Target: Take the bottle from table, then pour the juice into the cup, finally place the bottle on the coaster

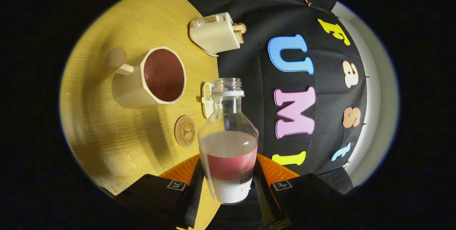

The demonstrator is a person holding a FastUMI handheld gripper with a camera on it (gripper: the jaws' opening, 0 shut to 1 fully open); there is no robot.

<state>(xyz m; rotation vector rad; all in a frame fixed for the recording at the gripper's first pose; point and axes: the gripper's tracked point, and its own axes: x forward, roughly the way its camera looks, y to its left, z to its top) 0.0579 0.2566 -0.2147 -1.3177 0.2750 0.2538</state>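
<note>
My gripper (228, 183) is shut on a clear glass bottle (228, 144) with a red and white label. The black fingers (194, 190) press on its lower body from both sides. The bottle has no cap and holds pale liquid up to about mid-height. The whole view is rolled, with the yellow wooden table (107, 116) on the left. A beige faceted cup (153, 78) with a round wooden-knob handle stands on the table beyond and left of the bottle; its inside looks dark red. A round cork coaster (185, 131) lies on the table between the cup and the bottle.
A cream toaster (215, 33) with bread slices in it stands at the table's far edge by the black cloth wall. A small cream object (207, 98) lies just behind the bottle's neck. Water drops (124, 158) speckle the table near the fingers.
</note>
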